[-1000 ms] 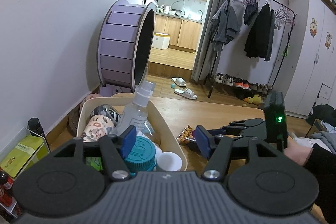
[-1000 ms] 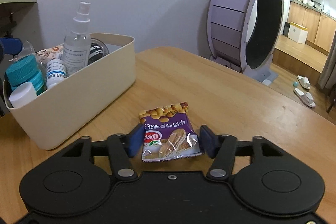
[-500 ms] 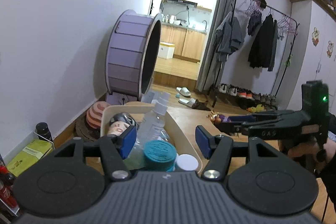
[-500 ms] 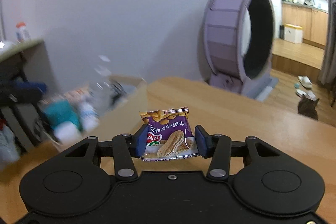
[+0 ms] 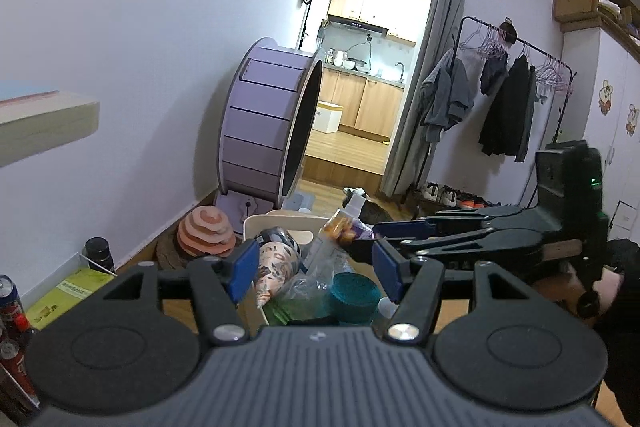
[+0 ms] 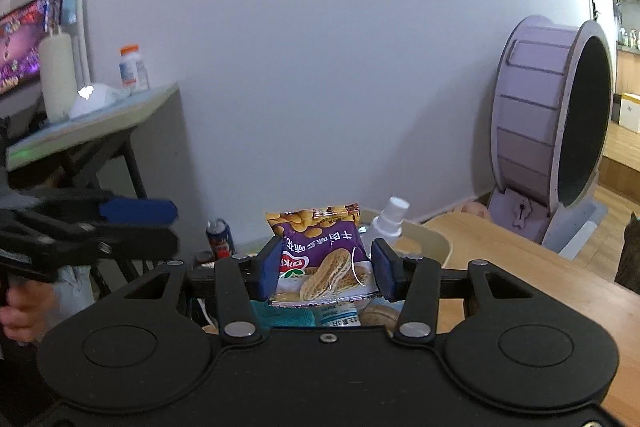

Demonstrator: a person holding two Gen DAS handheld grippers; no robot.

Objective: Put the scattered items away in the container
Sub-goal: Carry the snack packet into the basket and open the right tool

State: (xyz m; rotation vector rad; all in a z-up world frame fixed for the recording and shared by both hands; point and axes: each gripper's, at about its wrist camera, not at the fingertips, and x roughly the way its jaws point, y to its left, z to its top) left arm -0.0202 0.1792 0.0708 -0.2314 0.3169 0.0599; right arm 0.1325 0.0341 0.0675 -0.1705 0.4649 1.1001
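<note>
My right gripper (image 6: 325, 269) is shut on a purple peanut snack packet (image 6: 320, 251) and holds it in the air above the cream container (image 6: 436, 247). The packet also shows in the left wrist view (image 5: 346, 229), over the container's far rim (image 5: 276, 225). The container holds a spray bottle (image 6: 390, 217), a teal-capped jar (image 5: 354, 293), a patterned pouch (image 5: 276, 263) and other items. My left gripper (image 5: 314, 267) is open and empty, hovering over the container's near end. The right gripper (image 5: 404, 229) crosses in from the right there.
The wooden table (image 6: 520, 267) runs right of the container. A purple cat wheel (image 6: 556, 131) stands against the wall. A side desk (image 6: 92, 119) with bottles is at left. A drink can (image 6: 220, 237) and floor boxes (image 5: 68, 293) lie beyond the table edge.
My right gripper has lifted the snack packet off the table and carried it left over the container. My left gripper has risen and tilted up above the container.
</note>
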